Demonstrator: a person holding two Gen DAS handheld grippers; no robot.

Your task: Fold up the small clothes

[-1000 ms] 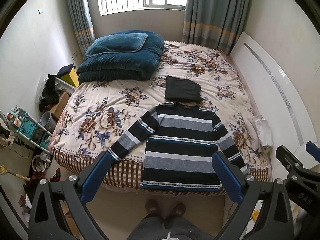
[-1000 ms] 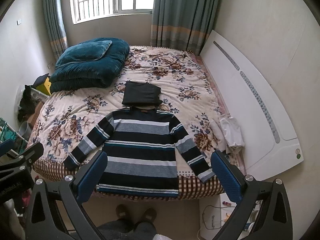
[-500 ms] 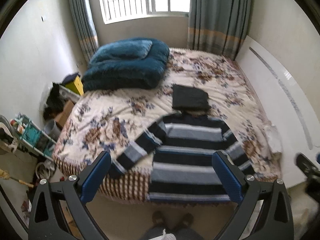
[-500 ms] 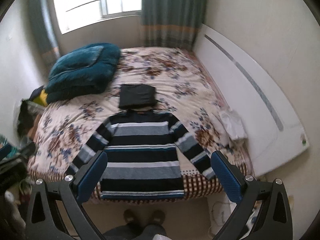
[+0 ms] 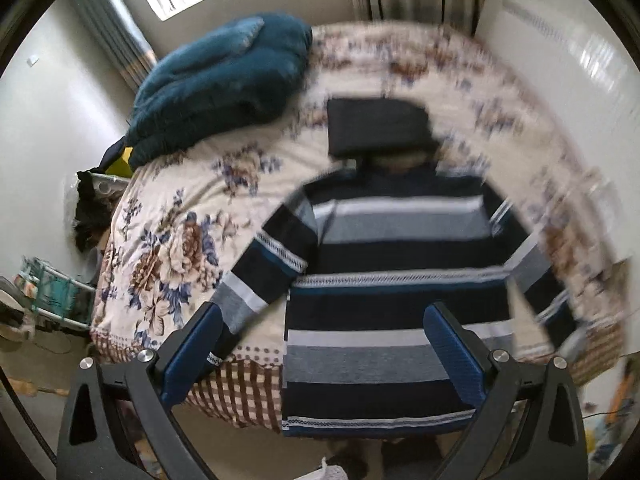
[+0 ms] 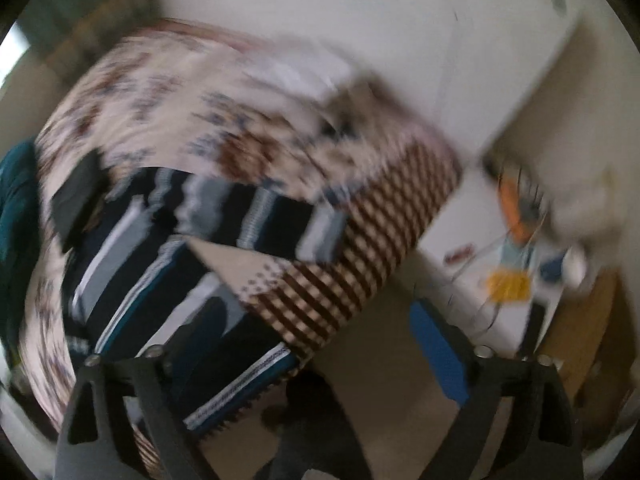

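A navy, grey and white striped sweater (image 5: pixel 400 280) lies flat on the floral bed (image 5: pixel 172 240), sleeves spread, hem hanging over the near edge. A folded black garment (image 5: pixel 376 130) lies just beyond its collar. My left gripper (image 5: pixel 324 344) is open and empty, above the sweater's lower half. The right wrist view is blurred and tilted: it shows the sweater (image 6: pixel 172 248) at left with its right sleeve near the bed corner. My right gripper (image 6: pixel 320 344) is open and empty, over the bed's near right corner.
A teal folded duvet with a pillow (image 5: pixel 224 80) lies on the far left of the bed. A white headboard panel (image 5: pixel 560 60) runs along the right. A rack and clutter (image 5: pixel 48 292) stand on the floor at left. Small items (image 6: pixel 516 256) lie on the floor at right.
Both grippers have moved closer to the bed and sweater. The right gripper has swung and tilted right toward the bed's corner; its view is now motion-blurred. Both stay open.
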